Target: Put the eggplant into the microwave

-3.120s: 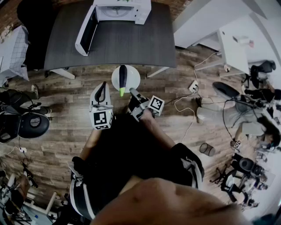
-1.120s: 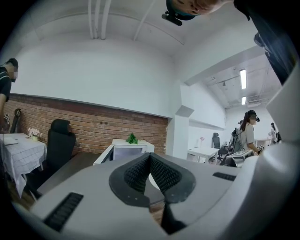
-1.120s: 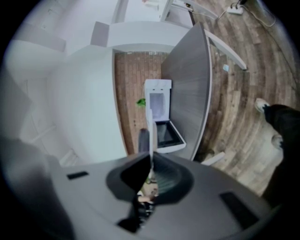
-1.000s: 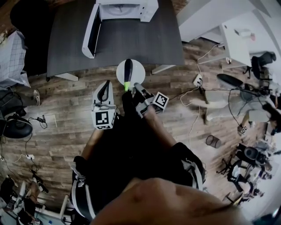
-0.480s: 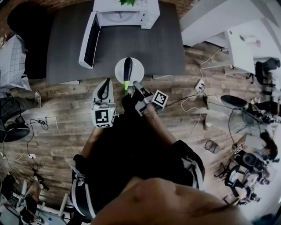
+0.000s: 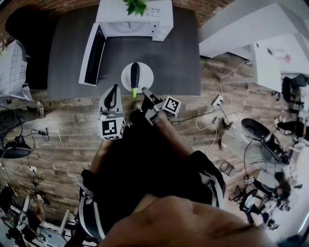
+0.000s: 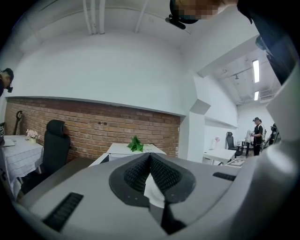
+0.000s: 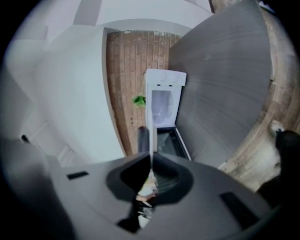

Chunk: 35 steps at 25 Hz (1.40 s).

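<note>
A dark eggplant (image 6: 134,77) with a green stem lies on a round white plate (image 6: 145,76). My right gripper (image 6: 144,91) is shut on the plate's near rim and holds it over the front edge of the dark grey table (image 6: 178,48). In the right gripper view the plate (image 8: 151,136) shows edge-on as a thin white line, with the eggplant (image 8: 142,139) beside it. My left gripper (image 6: 112,91) hovers left of the plate, shut and empty; its pads (image 7: 140,171) meet at the tip. The white microwave (image 6: 133,21) stands at the table's back, its door (image 6: 91,54) swung open to the left.
A green plant (image 6: 136,6) sits on top of the microwave. A black chair (image 6: 29,24) and a cloth-covered table (image 6: 12,58) stand at the left. White desks (image 6: 270,53), office chairs and cables on the wood floor (image 6: 212,103) fill the right side.
Both grippers and the plate with the eggplant have moved forward towards the table. The plate was over the floor; now it is above the table's front edge. The microwave looks nearer.
</note>
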Tool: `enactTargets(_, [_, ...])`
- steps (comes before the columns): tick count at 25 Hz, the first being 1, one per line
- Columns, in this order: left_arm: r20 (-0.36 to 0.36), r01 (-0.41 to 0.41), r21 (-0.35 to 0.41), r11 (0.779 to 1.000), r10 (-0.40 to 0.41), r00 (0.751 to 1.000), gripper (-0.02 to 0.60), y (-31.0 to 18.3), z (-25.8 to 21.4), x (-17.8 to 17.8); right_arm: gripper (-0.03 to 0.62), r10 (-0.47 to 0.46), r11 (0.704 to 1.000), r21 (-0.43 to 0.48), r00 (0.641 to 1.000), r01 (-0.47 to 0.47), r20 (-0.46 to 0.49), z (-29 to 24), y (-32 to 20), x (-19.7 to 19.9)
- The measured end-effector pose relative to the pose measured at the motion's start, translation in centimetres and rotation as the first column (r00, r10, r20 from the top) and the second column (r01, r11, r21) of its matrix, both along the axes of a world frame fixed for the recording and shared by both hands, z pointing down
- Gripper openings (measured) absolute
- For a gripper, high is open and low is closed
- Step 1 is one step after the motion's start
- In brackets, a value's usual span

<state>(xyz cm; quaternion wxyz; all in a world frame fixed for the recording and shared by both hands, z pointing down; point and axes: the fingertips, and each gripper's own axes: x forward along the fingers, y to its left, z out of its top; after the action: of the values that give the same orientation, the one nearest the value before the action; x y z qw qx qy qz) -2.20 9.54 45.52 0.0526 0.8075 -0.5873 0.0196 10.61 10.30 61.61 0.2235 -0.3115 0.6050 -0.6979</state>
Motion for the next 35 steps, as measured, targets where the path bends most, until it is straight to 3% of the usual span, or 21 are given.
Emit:
enactTargets(12, [-0.001, 0.045, -0.022, 0.999, -0.045, 0.999, 0.035, -4.5, -0.4, 0.7, 0.040, -0.042, 0.999, -0.021, 0.999, 0.042, 0.018, 0.7, -6.5, 0.0])
enactTargets(35, [-0.019, -0.094, 0.011, 0.995, 0.094, 0.995, 0.035, -15.0, -1.4, -4.3, 0.040, 0.082, 0.996, -0.046, 0.995, -0.080, 0.063, 2.8, -15.1, -5.6])
